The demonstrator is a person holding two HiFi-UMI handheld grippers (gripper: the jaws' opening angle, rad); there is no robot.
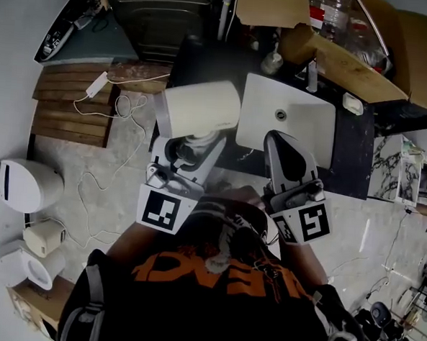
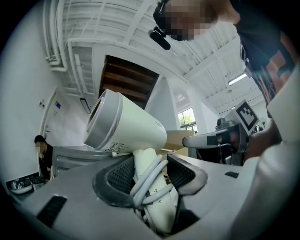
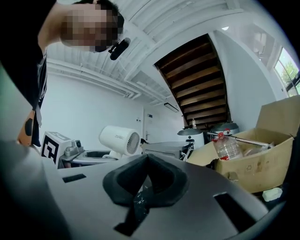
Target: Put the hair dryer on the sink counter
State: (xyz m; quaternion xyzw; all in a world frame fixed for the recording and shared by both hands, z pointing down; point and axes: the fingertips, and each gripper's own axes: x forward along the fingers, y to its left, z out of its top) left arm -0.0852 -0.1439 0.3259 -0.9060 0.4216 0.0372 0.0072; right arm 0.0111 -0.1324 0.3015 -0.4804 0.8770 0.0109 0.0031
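Observation:
The white hair dryer hangs above the floor, just left of the white sink basin set in the black counter. My left gripper is shut on its handle. In the left gripper view the handle, with its cord wound round it, sits pinched between both pads, and the dryer's barrel rises above the jaws. My right gripper hovers over the basin's near left part, shut with nothing in it; its pads meet in the right gripper view. The hair dryer also shows there, at left.
An open cardboard box holding a plastic bottle stands on the counter behind the basin. A small white piece lies to the basin's right. On the floor at left are a white toilet, a loose white cable and wooden slats.

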